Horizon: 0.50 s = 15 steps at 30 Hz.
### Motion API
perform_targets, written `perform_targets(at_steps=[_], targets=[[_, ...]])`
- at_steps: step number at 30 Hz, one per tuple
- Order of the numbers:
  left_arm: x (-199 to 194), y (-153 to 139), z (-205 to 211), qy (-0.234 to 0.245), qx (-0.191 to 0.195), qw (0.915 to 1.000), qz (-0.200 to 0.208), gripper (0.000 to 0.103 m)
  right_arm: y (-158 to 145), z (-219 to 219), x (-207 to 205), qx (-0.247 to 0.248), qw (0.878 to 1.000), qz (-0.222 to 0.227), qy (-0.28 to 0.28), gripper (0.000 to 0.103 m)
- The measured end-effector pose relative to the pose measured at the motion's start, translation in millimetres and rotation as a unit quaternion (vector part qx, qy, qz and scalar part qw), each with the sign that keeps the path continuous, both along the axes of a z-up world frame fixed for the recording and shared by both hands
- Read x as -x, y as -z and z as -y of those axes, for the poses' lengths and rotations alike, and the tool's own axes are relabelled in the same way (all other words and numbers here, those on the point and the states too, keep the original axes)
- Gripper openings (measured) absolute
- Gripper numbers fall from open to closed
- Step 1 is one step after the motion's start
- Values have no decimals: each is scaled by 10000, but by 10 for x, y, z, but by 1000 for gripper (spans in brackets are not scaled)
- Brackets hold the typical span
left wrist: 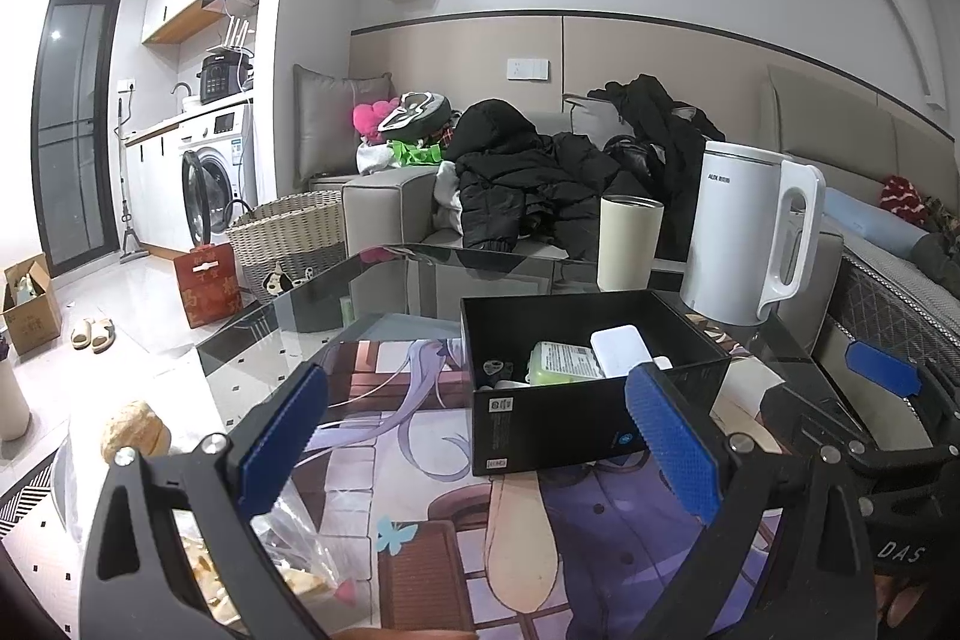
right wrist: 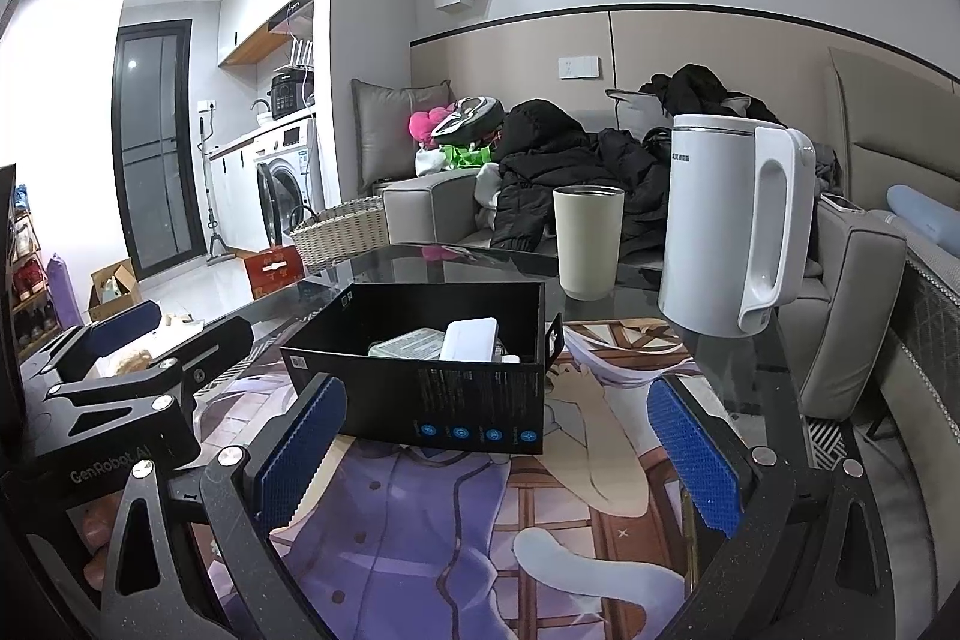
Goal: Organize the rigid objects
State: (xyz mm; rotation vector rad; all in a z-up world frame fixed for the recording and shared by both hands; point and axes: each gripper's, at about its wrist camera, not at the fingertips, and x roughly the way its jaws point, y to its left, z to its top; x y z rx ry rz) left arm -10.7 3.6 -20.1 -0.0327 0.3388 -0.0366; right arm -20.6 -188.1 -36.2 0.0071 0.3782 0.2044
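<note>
A black open box (left wrist: 558, 424) stands on an illustrated mat on the glass table; it also shows in the right wrist view (right wrist: 432, 400). Inside lie a white flat case (left wrist: 621, 351), a green pack (left wrist: 564, 364) and a small dark item. My left gripper (left wrist: 480, 436) is open and empty, just in front of the box. My right gripper (right wrist: 498, 451) is open and empty, close before the box's near wall. Each gripper shows at the edge of the other's view.
A white kettle (right wrist: 732, 226) and a cream tumbler (right wrist: 588, 241) stand behind the box. A clear bag of snacks (left wrist: 282, 550) and a brown round thing (left wrist: 135, 439) lie at the left. A sofa with dark clothes (left wrist: 528, 172) is beyond the table.
</note>
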Motion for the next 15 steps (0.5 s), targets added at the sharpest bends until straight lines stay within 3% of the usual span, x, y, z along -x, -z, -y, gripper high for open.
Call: perform_targets(at_steps=[15], targets=[[-16,-23,25,-6,-29,10000,5,100,4,9,-13,30,10000,3,-9,102]])
